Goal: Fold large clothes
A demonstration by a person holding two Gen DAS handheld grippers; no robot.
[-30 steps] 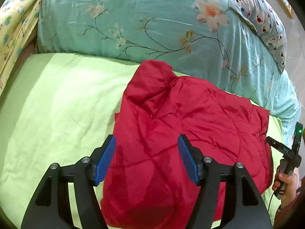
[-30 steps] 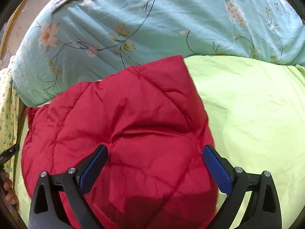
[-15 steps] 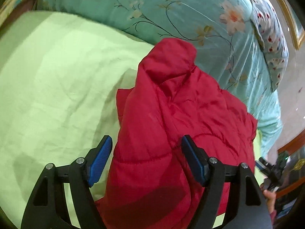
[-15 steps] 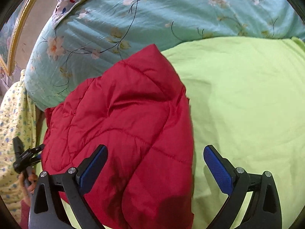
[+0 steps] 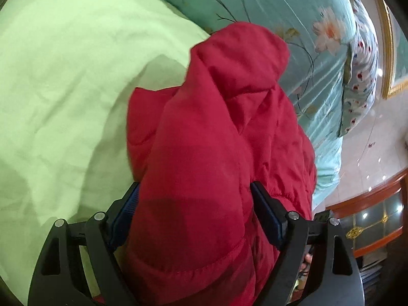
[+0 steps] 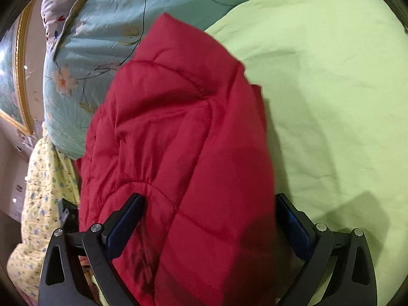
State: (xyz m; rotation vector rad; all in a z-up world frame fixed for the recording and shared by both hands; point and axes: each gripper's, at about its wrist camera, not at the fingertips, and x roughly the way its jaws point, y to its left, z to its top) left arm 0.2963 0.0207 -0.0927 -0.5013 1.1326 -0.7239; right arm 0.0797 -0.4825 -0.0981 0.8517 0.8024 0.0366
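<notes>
One red quilted jacket [image 5: 204, 153], bunched, folded double.

A second ago my left gripper [image 5: 195, 214] hung over the red jacket [image 5: 219, 158] with its fingers clear of it; now the padded cloth fills the gap between them and bulges up toward the camera. My right gripper [image 6: 207, 223] has likewise closed in, so the jacket [image 6: 178, 153] presses against both pads. The jacket has gone from lying spread on the bed to a narrower, bunched mound.
</notes>
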